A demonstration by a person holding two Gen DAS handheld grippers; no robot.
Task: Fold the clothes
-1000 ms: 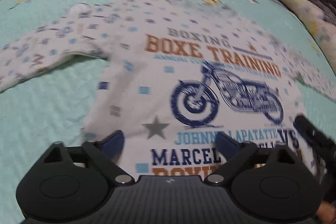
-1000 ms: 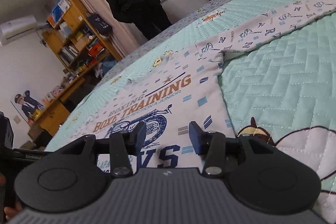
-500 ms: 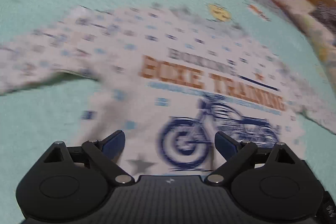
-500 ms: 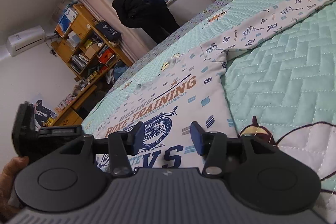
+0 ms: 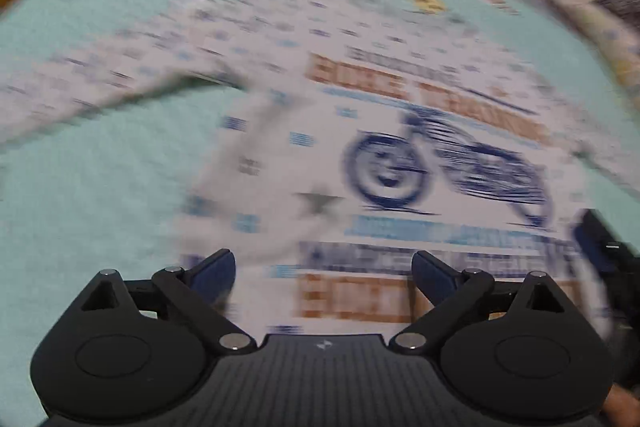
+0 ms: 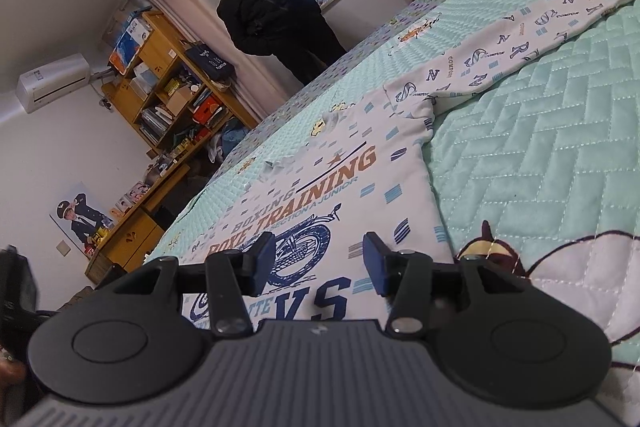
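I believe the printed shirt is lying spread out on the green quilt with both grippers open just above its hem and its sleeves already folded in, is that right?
Not quite: the sleeves are not folded in. In the right wrist view one sleeve stretches straight out across the green quilt, and the left wrist view shows the other extended too. The rest holds: the shirt lies spread out, and the left gripper and right gripper are open.

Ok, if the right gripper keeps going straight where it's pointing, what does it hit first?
Probably the printed shirt: the open right gripper points low along its motorcycle print, nothing between. Depth is uncertain.
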